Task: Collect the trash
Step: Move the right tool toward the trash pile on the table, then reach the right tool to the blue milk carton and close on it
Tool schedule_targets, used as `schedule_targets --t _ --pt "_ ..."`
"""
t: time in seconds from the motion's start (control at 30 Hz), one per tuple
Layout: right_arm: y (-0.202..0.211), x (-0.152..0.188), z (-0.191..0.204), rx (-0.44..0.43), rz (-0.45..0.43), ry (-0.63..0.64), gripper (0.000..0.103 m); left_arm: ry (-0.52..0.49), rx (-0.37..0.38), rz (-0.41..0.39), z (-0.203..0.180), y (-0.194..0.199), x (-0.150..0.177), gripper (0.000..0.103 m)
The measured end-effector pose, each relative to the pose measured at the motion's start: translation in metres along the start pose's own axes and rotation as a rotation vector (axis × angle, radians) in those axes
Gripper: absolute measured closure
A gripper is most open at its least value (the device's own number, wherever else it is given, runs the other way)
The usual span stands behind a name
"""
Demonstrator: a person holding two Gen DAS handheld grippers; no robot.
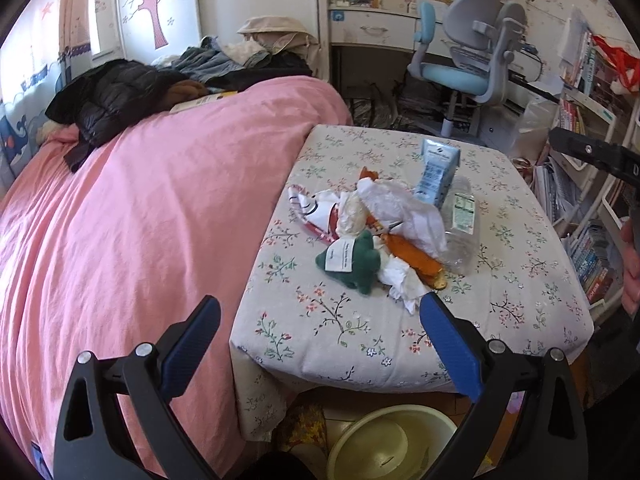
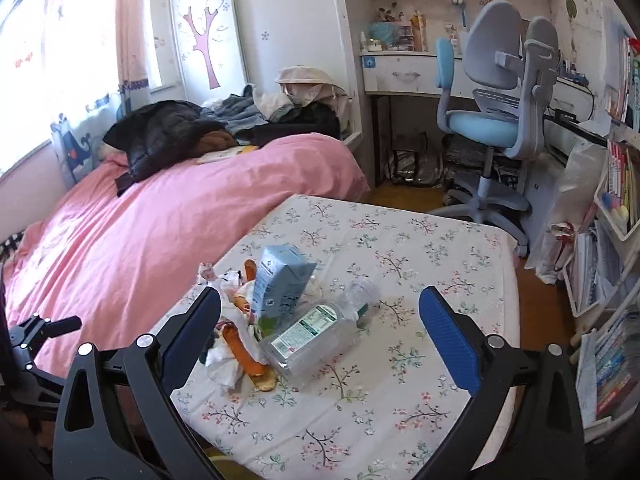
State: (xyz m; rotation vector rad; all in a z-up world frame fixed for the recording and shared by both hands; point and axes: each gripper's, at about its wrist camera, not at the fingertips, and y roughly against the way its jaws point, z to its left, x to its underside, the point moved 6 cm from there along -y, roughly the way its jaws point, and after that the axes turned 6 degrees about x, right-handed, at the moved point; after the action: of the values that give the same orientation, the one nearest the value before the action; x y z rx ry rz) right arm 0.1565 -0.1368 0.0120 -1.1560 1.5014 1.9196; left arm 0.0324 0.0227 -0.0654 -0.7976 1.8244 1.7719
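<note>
Just ahead of the spread, empty right hand-held gripper (image 2: pixel 320 334), the clear plastic bottle (image 2: pixel 316 334) lies on the tabletop (image 2: pixel 420 240), probably light, slick, crushable; grip across its labelled middle.

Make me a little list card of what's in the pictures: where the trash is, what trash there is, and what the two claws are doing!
place: table with flowered cloth, beside a bed with a pink cover
trash pile: blue carton, clear plastic bottle lying on its side, crumpled white paper, orange wrapper, green soft toy
left claw: open, holding nothing
right claw: open, holding nothing
under the table: pale yellow basin
</note>
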Motion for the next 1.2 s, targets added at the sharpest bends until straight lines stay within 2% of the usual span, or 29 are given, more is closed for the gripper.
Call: schedule_targets --t 0.3,0.43,0.87,1.2 --pt "-0.013 0.007 0.008 -0.034 0.023 0.01 0.007 0.108 -0.014 0.034 0.025 -0.006 0.006 0.008" --pt "-0.015 0.006 0.01 -0.049 0.024 0.012 0.007 0.154 0.021 0.06 0.03 -0.012 0.008 0.008" --pt "-0.027 0.012 0.017 -0.074 0.057 0.011 0.007 0.139 0.028 0.08 0.025 -0.015 0.01 0.008" --pt "-0.034 0.015 0.022 -0.08 0.074 0.016 0.007 0.088 0.024 0.075 0.016 -0.014 0.01 0.008"
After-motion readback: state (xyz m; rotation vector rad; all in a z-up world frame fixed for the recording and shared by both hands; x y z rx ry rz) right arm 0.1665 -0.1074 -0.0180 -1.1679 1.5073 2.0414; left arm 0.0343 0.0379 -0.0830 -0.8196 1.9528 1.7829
